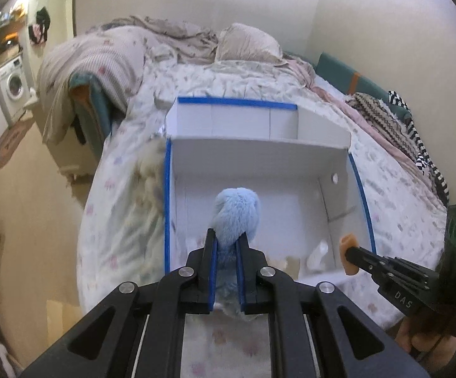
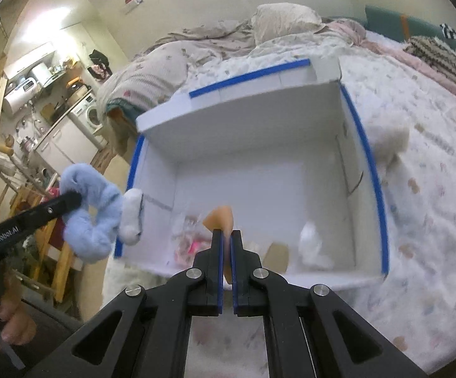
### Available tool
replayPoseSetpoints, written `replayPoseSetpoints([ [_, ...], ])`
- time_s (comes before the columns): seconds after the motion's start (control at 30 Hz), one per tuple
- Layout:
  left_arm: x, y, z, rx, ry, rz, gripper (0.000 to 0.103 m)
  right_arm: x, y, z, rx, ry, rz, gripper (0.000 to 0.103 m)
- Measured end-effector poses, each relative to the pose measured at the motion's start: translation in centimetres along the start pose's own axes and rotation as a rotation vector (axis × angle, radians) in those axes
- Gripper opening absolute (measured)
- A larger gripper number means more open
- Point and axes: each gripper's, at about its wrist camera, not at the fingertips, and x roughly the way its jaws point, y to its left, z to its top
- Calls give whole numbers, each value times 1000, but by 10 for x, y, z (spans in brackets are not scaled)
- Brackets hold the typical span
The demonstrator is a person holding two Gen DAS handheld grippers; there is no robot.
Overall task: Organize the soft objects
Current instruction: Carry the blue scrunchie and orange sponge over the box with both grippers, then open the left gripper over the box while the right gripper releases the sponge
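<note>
Blue plush toy (image 1: 236,212) clamped in left hand-held gripper (image 1: 228,239), above blue-edged box (image 1: 167,189)

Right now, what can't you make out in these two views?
- Blue plush: its lower part is hidden by the left claw in the left view.
- Orange piece: motion-blurred in the right view, identity unclear.
- Small items on the box floor: blurred in both views.
- White fluff beside the box: blurred.

The small things on the floor of the white box (image 2: 259,189) are blurred, and a cream fluffy thing (image 2: 388,138) beside it too.
</note>
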Motion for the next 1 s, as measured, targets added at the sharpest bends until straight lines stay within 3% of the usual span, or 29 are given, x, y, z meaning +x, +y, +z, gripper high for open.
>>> replayPoseSetpoints([
  [0.3,57,-12,32,48,-3,62,10,46,-31,32,35,40,-62,6],
  [0.4,81,-10,25,39,18,80,10,58,-38,27,79,65,-60,6],
  [0.53,117,-7,13,-5,111,74,10,70,-35,20,82,93,-76,6],
  [0.7,136,-16,-4,57,131,115,10,86,-37,12,74,147,-102,6],
  [1.0,155,-17,-21,64,199,98,11,103,-44,-1,85,232,-135,6],
])
